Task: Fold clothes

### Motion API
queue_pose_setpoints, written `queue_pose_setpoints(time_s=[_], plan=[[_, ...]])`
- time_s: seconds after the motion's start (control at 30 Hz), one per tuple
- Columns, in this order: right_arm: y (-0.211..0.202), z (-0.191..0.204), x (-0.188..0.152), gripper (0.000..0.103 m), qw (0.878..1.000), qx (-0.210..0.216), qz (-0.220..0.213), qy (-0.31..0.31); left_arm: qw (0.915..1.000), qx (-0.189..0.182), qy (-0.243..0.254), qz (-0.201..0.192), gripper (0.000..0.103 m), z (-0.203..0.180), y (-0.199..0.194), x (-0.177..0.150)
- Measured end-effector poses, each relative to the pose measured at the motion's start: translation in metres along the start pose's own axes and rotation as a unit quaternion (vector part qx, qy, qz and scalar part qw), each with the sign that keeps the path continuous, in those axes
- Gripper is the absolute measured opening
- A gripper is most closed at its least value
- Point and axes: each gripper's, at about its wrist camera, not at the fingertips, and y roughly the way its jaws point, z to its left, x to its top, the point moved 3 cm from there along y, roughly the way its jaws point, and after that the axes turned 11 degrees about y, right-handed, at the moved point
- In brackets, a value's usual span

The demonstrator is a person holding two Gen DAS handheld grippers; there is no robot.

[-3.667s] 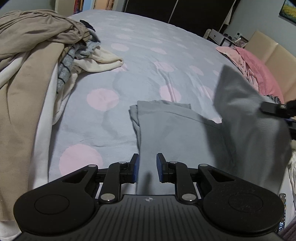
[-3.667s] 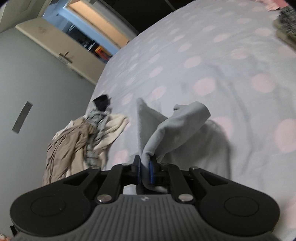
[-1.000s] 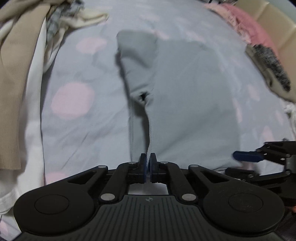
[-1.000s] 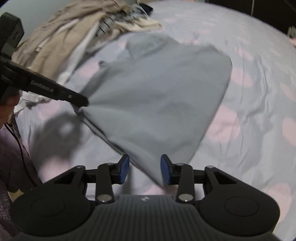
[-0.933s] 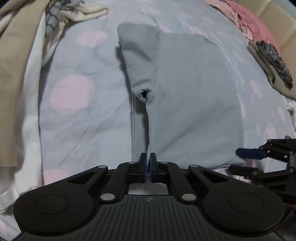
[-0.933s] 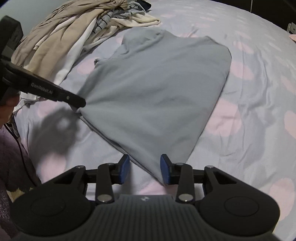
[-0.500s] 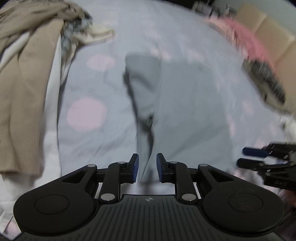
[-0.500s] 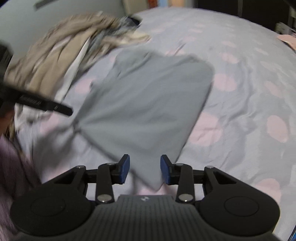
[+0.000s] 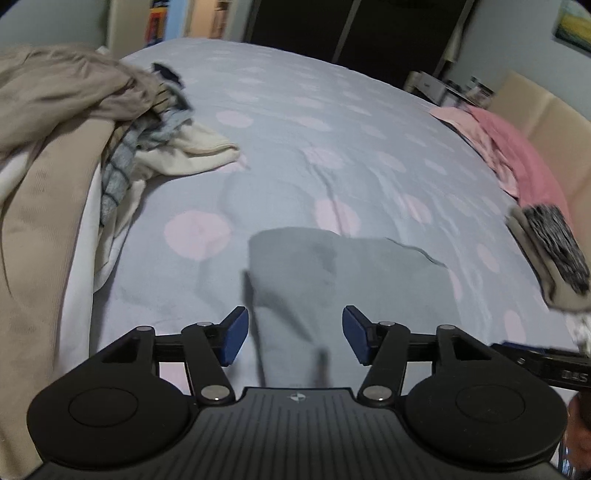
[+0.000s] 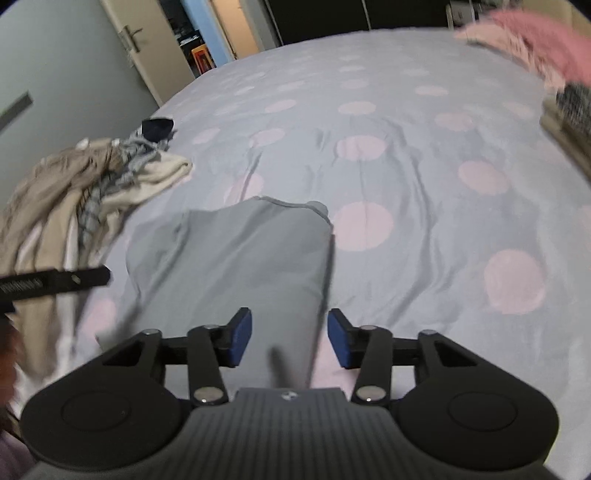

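Note:
A grey garment [image 9: 354,284] lies folded flat on the pale blue, pink-dotted bedspread [image 9: 295,140]. It also fills the near middle of the right wrist view, grey garment [image 10: 236,258]. My left gripper [image 9: 295,334] hovers above its near left edge with the jaws opening and no cloth pressed between the blue pads. My right gripper [image 10: 290,341] hangs over its near right edge, jaws opening too, the cloth lying below them. A finger of the left gripper [image 10: 55,282] shows at the left of the right wrist view.
A heap of beige, white and striped clothes [image 9: 74,147] covers the bed's left side. Pink clothing [image 9: 517,155] and a folded speckled grey piece [image 9: 550,243] lie at the right by a beige headboard. A doorway [image 10: 207,33] is beyond the bed.
The left gripper, shut on the garment's near edge a second ago, has let go and opened. Both grippers have lifted and drawn back, and the garment now lies farther ahead and flat.

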Motion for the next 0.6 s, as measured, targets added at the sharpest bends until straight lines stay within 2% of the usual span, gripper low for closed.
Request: queue_pose_setpoints(time_s=[0.03, 0.27, 0.37, 0.6], plan=[[0.003, -0.002, 0.004, 0.055, 1.000, 0.006, 0.002, 0.010, 0.9999, -0.002, -0.013, 0.006, 0.057, 0.005, 0.006, 0.000], [0.037, -0.015, 0.020, 0.056, 0.997, 0.017, 0.025, 0.065, 0.9960, -0.015, -0.082, 0.032, 0.058, 0.027, 0.045, -0.006], [0.050, -0.019, 0.022, 0.057, 0.996, 0.017, 0.034, 0.080, 0.9936, -0.036, -0.100, 0.037, 0.058, 0.028, 0.060, -0.009], [0.083, -0.028, 0.023, 0.058, 0.991, 0.030, 0.059, 0.117, 0.9963, -0.036, -0.071, 0.033, 0.070, 0.020, 0.081, -0.004]])
